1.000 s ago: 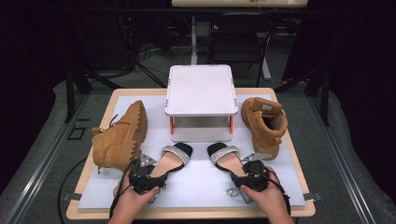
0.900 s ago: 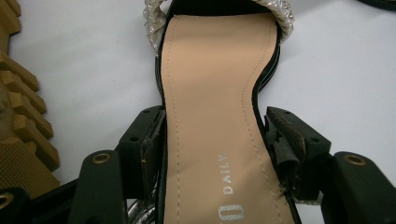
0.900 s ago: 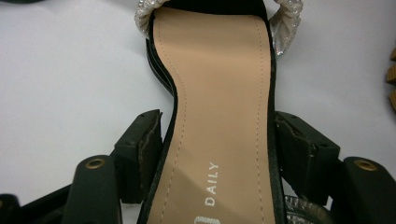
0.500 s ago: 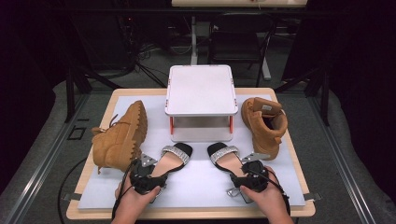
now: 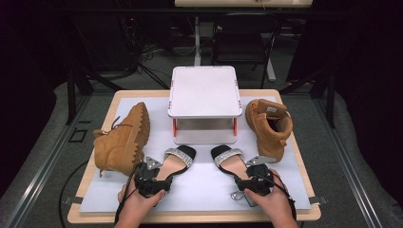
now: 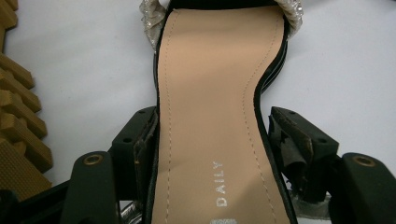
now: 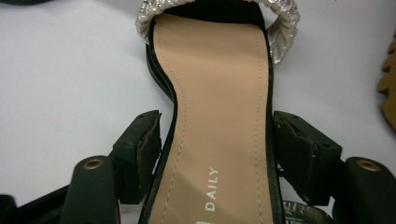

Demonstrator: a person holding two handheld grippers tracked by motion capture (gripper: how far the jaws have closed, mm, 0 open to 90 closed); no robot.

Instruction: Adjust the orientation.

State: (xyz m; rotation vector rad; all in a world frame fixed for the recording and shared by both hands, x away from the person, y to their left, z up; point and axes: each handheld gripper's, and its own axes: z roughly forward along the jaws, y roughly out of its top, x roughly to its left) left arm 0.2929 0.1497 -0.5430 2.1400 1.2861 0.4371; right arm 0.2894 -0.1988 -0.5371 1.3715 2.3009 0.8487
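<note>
Little is being shifted since earlier, as both sandals, left sandal (image 5: 173,163) and right sandal (image 5: 234,164), low on the table (image 5: 204,190), are being straddled by part-open left tongs (image 5: 151,178) and right tongs (image 5: 256,179), best closed evenly.

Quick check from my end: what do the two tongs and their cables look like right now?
Both tongs, left and right, are black, each topped by a grey three-cornered plate and trailing a thin black cable. Their jaws are blocky black plastic with worn dark pads and brass-coloured screw holes. No sleeves show.
</note>
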